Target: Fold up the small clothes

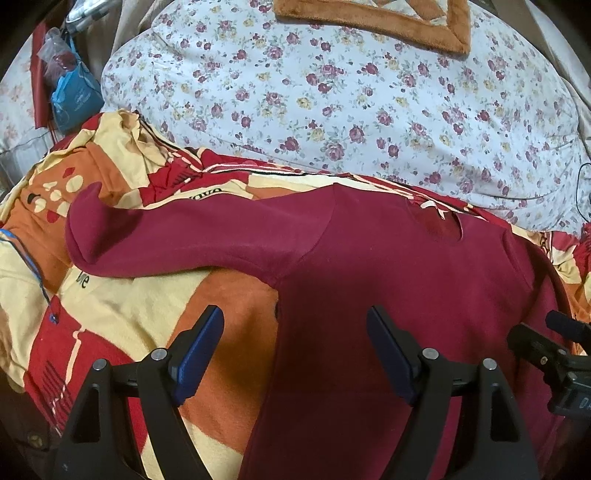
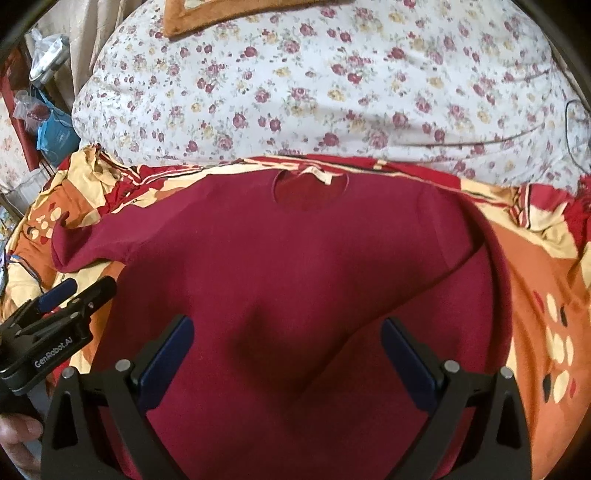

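A bed fills the view, covered by a patterned blanket (image 1: 122,295) in red, orange and cream blocks. Along its far edge bulges a white floral quilt (image 1: 332,103), and on top of that sits a brown plush mat (image 1: 373,18). Off the far left corner, a beige curtain (image 2: 77,44) and a blue bag (image 1: 74,96).

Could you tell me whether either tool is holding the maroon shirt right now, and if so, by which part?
Nothing is held. The left tool and right tool both stand open above the maroon shirt, which lies on the patterned blanket.
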